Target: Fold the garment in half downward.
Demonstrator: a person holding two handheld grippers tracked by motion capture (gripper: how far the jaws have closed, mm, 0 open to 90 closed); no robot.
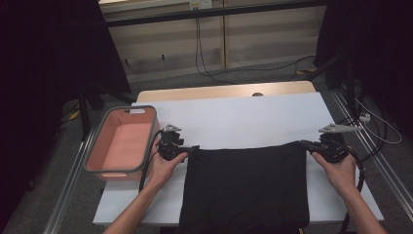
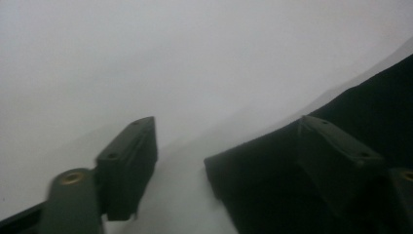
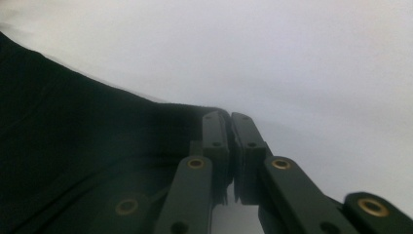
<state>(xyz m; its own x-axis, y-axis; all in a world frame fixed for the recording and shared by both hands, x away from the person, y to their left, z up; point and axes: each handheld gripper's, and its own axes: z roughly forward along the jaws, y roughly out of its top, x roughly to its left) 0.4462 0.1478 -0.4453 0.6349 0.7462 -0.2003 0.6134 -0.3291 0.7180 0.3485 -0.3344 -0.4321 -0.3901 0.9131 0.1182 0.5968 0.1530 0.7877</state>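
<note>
Two corners need holding, and I have one so far. My right hand-held gripper (image 1: 303,143) is squeezed tight on the black cloth (image 1: 246,187). My left hand-held gripper (image 1: 193,147) is open around the other top corner, not pinching it yet.

— What sort of place is this?
— A recording lab, not a home: a table (image 1: 229,109) under a white cover stands between aluminium rails (image 1: 68,187) on grey carpet.
— What else marks it?
— Black curtains (image 1: 44,63) hang at both sides, loose cables (image 1: 204,58) trail across the floor by plain wooden panels (image 1: 243,34), and dark stands (image 1: 348,73) flank the table.
</note>
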